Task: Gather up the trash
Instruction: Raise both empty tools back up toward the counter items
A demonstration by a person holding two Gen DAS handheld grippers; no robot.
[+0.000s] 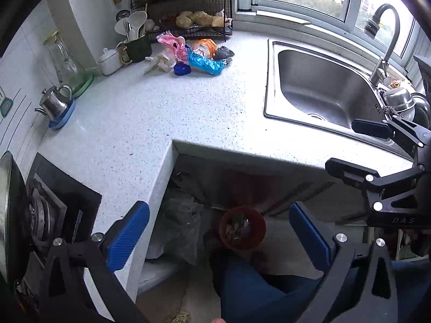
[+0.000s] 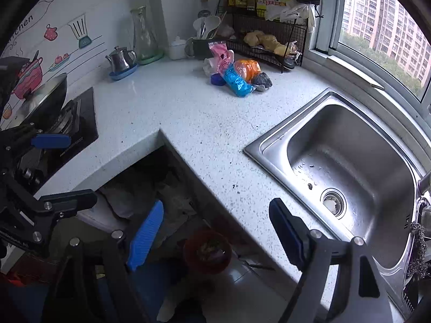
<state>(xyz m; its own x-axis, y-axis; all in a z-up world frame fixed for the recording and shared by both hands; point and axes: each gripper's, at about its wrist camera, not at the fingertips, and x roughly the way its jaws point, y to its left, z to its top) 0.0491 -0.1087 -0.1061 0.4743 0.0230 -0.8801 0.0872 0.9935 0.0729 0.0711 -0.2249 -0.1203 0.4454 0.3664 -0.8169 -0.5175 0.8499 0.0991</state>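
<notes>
Both hand-held grippers were spread wide with nothing between the pads: left hand-held gripper [image 1: 219, 238] and right hand-held gripper [image 2: 215, 235] hung above the red bin [image 1: 242, 231] on the floor under the tabletop [image 1: 161, 113] edge, probably positioned between trips. Remaining trash pile [image 1: 192, 55] sat at the far back, just in front of the wire rack [image 1: 188, 21], well apart from the sink [image 1: 323, 86].

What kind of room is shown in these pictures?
Most likely a home kitchen: a steel sink with a tap under a window, a gas stove, and a stone countertop.
</notes>
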